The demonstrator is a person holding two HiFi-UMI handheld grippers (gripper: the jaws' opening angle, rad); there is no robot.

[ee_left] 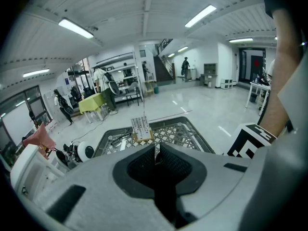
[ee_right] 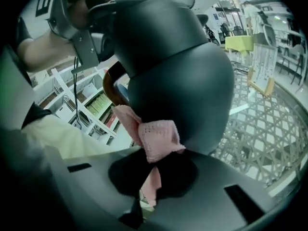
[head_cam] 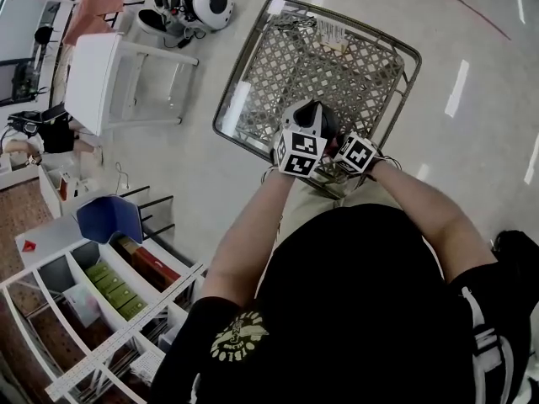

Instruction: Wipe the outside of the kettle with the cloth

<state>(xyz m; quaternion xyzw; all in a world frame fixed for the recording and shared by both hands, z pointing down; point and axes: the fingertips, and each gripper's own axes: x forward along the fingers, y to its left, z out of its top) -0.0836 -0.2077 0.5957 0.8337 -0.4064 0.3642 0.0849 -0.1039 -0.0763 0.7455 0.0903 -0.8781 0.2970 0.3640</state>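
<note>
A dark grey kettle [ee_right: 178, 71] hangs tilted above a metal mesh table [ee_right: 260, 129]. In the head view it is a dark shape [head_cam: 330, 121] between both grippers. My right gripper [ee_right: 153, 166] is shut on a pink cloth [ee_right: 156, 137], which presses against the kettle's lower side beside its brown handle [ee_right: 109, 86]. The left gripper [ee_right: 72, 18] reaches in at the kettle's top left. In its own view my left gripper [ee_left: 155, 154] has its pads together on a thin pale edge, and the kettle itself is hidden there. Both marker cubes sit close together [head_cam: 299, 151].
The mesh table [head_cam: 253, 66] has a raised rim, and a card holder [ee_left: 141, 128] and cables lie at its far end. A white chair [head_cam: 101, 74] and a round white device [head_cam: 210, 5] stand on the floor to the left. Open shelving [head_cam: 109, 284] sits near my left side.
</note>
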